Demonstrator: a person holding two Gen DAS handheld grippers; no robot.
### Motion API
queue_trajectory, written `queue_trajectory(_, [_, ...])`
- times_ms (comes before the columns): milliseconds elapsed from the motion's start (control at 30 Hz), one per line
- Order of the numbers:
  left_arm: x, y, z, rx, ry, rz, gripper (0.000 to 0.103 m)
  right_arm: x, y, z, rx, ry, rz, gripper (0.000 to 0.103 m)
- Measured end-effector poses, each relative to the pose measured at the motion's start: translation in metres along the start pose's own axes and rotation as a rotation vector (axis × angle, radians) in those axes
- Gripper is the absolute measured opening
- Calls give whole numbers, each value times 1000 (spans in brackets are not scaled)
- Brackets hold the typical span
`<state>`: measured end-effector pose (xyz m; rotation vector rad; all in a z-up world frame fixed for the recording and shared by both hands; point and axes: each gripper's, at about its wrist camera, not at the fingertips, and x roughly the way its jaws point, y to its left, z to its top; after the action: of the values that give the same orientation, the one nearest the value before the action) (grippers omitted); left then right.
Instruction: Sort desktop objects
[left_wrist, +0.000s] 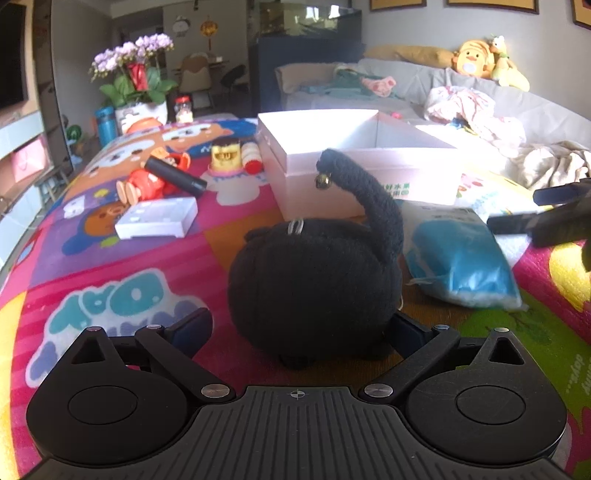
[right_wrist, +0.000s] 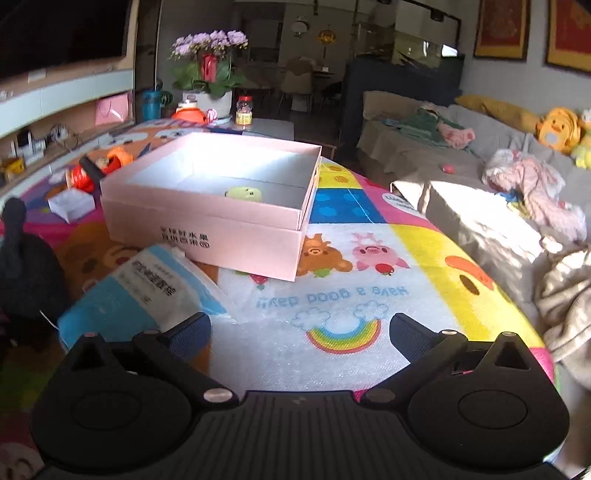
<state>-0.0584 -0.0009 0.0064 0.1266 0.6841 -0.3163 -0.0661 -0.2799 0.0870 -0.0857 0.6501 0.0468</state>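
A black plush cat (left_wrist: 314, 280) with an upright tail and a small bell stands on the colourful mat between the fingers of my left gripper (left_wrist: 299, 321). The jaws are wide open, and the left pad (left_wrist: 192, 328) stands clear of the plush. Behind it is an open pink box (left_wrist: 314, 184). In the right wrist view the pink box (right_wrist: 207, 236) holds a small yellow-green toy (right_wrist: 243, 192). My right gripper (right_wrist: 299, 332) is open over the bare mat with nothing between its fingers. A blue-and-white soft pack (right_wrist: 147, 291) lies to its left, beside the plush (right_wrist: 26, 266).
Left of the box lie a white flat case (left_wrist: 157, 218), a red figurine (left_wrist: 147, 181), a black tube (left_wrist: 175, 173), a yellow toy (left_wrist: 225, 157) and a red-and-white roll (left_wrist: 253, 157). A flower pot (left_wrist: 136, 85) stands at the far end. A sofa (right_wrist: 461, 155) with cloths borders the right side.
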Motion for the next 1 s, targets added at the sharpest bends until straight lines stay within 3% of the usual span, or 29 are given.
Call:
queue_trajectory(133, [0,-6,-5,18,26,-32,101,-5,-2,5,97,-16,112,103])
queue_trajectory(300, [-5,-6,-12,-13,25,-24,101,4,2,24,140,-44,103,103])
queue_trajectory(667, [-12,-20,-14,-30,27,6,103,17,38,11,145,74,258,103])
queue_trajectory(700, [-11,-21,-14,-24,30,8,103,21,41,11,141,80,254,100])
queue_trajectory(833, [-11,-20,-13,-24,34,8,103,34,47,11,92,143,258,63])
queue_trajectory(1000, [-14,-16,-6,-49,-5,10,103,20,34,-3,33,127,190,59])
